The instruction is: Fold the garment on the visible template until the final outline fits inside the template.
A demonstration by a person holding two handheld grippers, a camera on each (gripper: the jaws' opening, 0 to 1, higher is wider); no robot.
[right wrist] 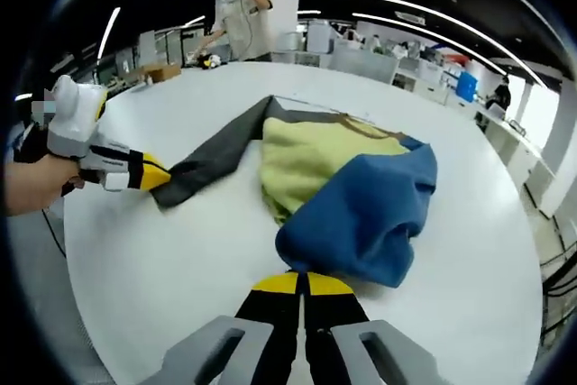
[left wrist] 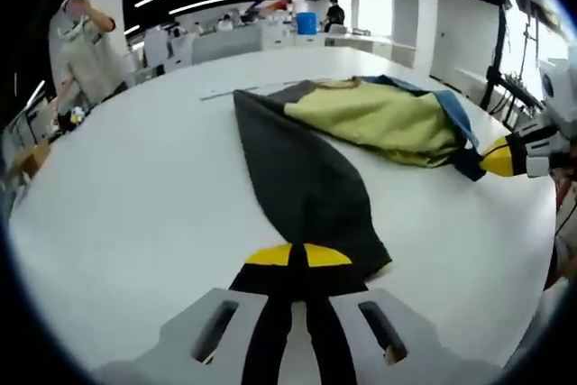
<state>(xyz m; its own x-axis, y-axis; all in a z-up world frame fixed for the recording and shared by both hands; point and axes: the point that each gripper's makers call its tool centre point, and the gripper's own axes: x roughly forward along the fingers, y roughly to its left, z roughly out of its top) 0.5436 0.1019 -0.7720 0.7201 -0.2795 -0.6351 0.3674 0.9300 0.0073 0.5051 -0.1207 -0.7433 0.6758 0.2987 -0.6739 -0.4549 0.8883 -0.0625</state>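
A colour-block garment (right wrist: 347, 182) lies crumpled on a white table (left wrist: 135, 214), stretched between two handheld grippers. The left gripper (left wrist: 298, 256) has its yellow-tipped jaws pressed together on the end of the dark grey sleeve (left wrist: 302, 182), near the table edge closest to that camera. In the right gripper view, the right gripper (right wrist: 302, 284) has its jaws closed on the hem of the blue panel (right wrist: 370, 214), again at the near edge. A pale yellow panel (right wrist: 311, 164) sits bunched between the grey and blue sections. Beyond the table's far edge, a person (right wrist: 239, 6) stands in an open office.
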